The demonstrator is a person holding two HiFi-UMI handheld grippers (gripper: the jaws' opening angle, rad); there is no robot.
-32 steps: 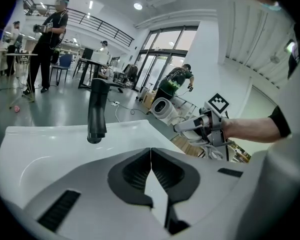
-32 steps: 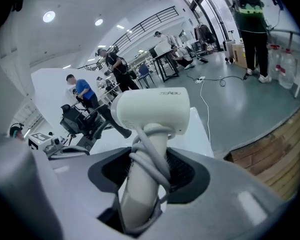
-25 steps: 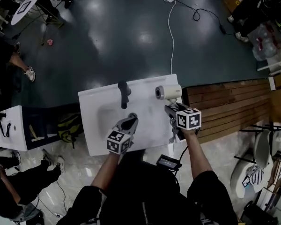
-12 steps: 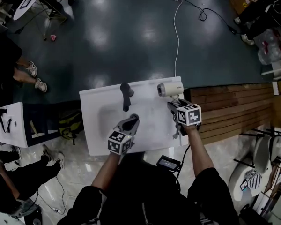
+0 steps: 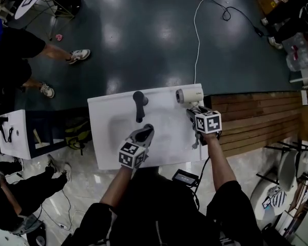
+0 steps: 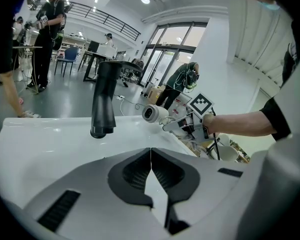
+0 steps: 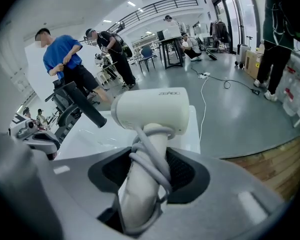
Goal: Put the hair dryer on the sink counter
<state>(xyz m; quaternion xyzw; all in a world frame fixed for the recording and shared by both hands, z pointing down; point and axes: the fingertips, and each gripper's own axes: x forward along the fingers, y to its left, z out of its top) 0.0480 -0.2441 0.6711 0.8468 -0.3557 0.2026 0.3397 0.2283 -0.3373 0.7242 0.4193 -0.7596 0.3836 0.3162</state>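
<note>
Grey floor (image 5: 143,35) surrounds your desk (image 5: 102,152); your right claw (image 5: 191,111) grasps the dryer (image 5: 189,94) handle, barrel crosswise over the upper-right corner; left claw (image 5: 145,130) clenched, empty.

right gripper (image 5: 192,111) | carries white cord-wrapped hair dryer (image 5: 189,95) slightly farther out, barrel now level with far end of black faucet (image 5: 139,105), to its right | bystander's white sneaker (image 5: 79,55) steps nearer the faucet, far-left of it
</note>
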